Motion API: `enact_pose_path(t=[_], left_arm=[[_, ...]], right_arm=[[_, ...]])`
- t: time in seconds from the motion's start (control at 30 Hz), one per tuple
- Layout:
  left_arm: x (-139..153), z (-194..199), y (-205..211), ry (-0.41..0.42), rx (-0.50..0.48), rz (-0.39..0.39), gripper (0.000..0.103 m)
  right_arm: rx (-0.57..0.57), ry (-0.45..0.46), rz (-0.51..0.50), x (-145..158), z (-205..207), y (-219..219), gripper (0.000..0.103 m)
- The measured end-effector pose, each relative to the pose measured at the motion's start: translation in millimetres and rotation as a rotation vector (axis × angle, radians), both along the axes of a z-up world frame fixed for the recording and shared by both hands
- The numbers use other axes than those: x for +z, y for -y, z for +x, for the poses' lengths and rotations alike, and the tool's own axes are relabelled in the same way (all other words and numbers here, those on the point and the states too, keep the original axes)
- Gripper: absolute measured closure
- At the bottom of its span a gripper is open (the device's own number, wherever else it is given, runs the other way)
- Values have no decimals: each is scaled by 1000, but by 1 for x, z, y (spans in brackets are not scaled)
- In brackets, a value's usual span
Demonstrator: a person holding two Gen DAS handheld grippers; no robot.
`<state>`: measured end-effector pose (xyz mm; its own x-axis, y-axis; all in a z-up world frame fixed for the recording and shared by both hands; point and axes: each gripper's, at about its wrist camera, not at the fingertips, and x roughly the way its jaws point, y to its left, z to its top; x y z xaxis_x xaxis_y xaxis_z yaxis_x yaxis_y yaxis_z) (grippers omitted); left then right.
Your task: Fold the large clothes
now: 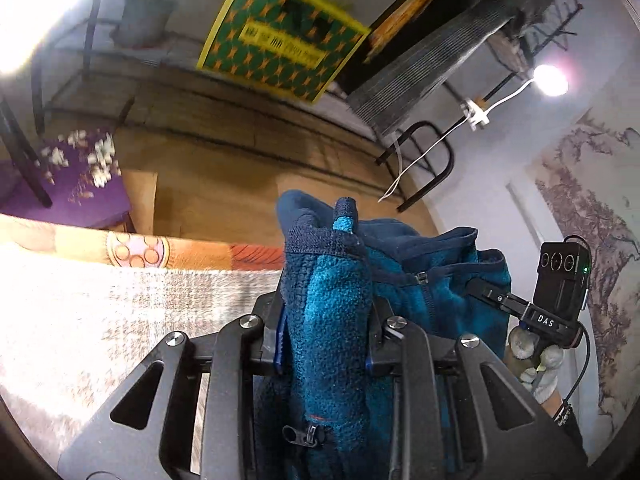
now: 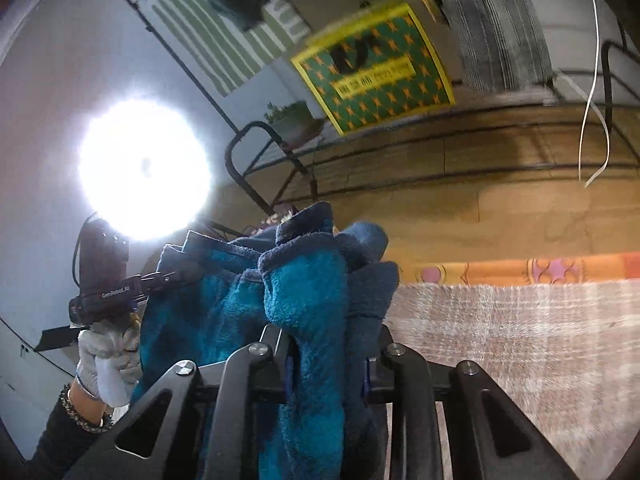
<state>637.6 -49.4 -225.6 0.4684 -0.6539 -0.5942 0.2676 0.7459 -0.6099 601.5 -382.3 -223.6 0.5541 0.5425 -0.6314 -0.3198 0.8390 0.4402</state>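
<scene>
A teal fleece jacket [image 1: 336, 312] with navy trim is held aloft, bunched, above a pale shaggy rug [image 1: 120, 312]. One edge is pinched between the fingers of the left gripper [image 1: 326, 344]; another is pinched by the right gripper [image 2: 326, 360]. The garment is strung between the two, its long axis running from gripper to gripper, so neither is judged nearer. The rug lies below and ahead, where laying flat is judged possible.

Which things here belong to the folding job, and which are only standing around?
For the job:
- blue fleece jacket, clamped by both tools
- left tool
- right tool
- grey blanket below, the likely folding surface

Only around:
- green and yellow box
- potted plant
- purple flowered cloth
- striped cloth
</scene>
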Motion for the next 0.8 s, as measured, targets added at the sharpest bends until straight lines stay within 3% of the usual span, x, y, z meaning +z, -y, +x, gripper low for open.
enact_pose_path(t=[0.23, 0.43, 0.57, 0.8], left_arm=[[85, -41, -14, 117, 16, -43, 79], [160, -108, -24, 284, 38, -8, 79], [160, -182, -29, 310, 0, 21, 79], [136, -298, -35, 243, -73, 66, 79]], right_arm=[[-7, 142, -31, 81, -50, -15, 83], [57, 331, -154, 162, -117, -42, 83], [86, 372, -211, 166, -179, -48, 83], [122, 306, -181, 124, -297, -35, 83]])
